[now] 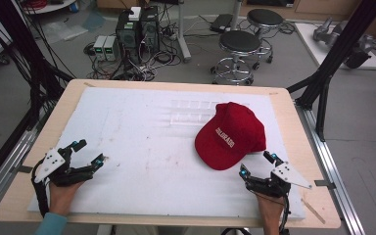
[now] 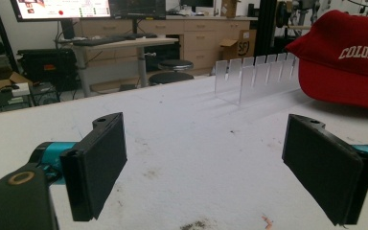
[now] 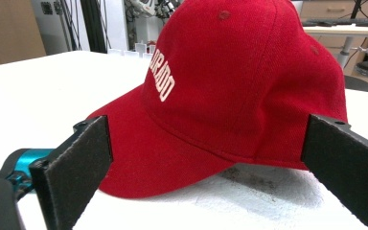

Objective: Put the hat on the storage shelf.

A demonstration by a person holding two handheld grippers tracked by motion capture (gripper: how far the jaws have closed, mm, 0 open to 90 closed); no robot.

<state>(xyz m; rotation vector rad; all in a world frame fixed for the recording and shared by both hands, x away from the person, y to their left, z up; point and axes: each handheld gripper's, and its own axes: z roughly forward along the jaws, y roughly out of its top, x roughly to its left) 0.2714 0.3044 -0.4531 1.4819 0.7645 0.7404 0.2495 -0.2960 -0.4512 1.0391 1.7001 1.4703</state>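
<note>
My right gripper [image 1: 257, 166] sits just in front of the red cap [image 1: 231, 134], jaws spread wide, nothing between them. My left gripper [image 1: 84, 152] rests well away from the cap, also spread. Closing on the soft brim could just crumple it or push the cap toward the clear rack [image 1: 193, 111].

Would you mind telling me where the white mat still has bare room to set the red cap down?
The widest free patch is the mat's left and middle, between the left tongs and the red cap. A bare strip also runs along the near edge between both hands. It is crowded on the right, where the cap sits beside the clear slotted rack with the right tongs just short of it.
</note>
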